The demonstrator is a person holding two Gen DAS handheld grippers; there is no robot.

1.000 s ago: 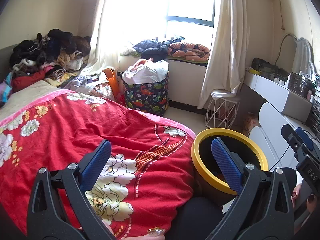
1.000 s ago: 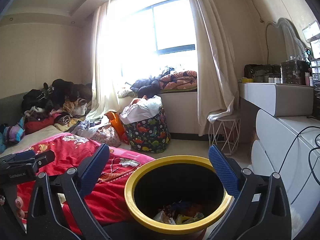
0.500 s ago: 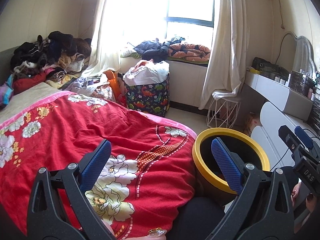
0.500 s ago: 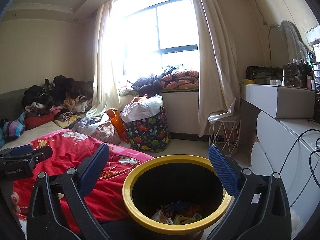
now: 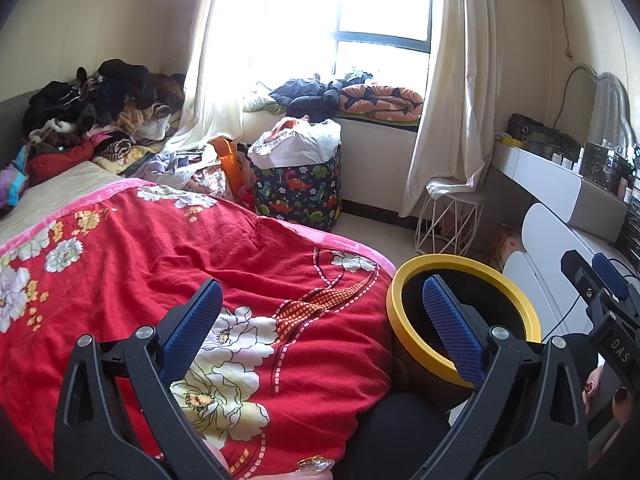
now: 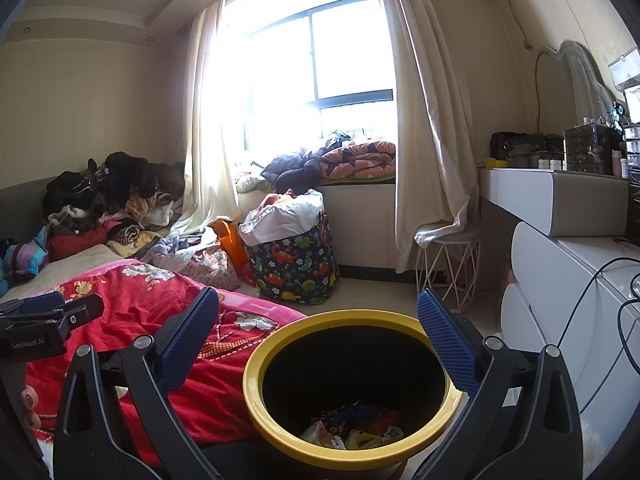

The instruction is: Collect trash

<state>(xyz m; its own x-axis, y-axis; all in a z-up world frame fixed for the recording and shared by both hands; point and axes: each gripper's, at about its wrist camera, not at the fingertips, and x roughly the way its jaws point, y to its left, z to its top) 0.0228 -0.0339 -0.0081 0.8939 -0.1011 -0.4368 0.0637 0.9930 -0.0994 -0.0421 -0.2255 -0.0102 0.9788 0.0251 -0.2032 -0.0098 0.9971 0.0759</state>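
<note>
Yellow-rimmed bin [image 6: 344, 384]: round, upright, mouth up, beside the quilt's [image 5: 160, 264] edge; crumpled wrappers [image 6: 352, 428] inside.
My left gripper [image 5: 320, 320]: jaws apart, empty.
My right gripper [image 6: 318, 328]: jaws apart, empty.

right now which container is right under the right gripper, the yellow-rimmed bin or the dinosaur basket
The yellow-rimmed bin: it sits between the open right gripper fingers, trash at its bottom. The dinosaur basket stands farther off by the window, stuffed with cloth.

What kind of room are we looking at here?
Most likely a lived-in bedroom: a bed under a red floral quilt, clothes piled at its head, and a white dressing table with a mirror.
</note>
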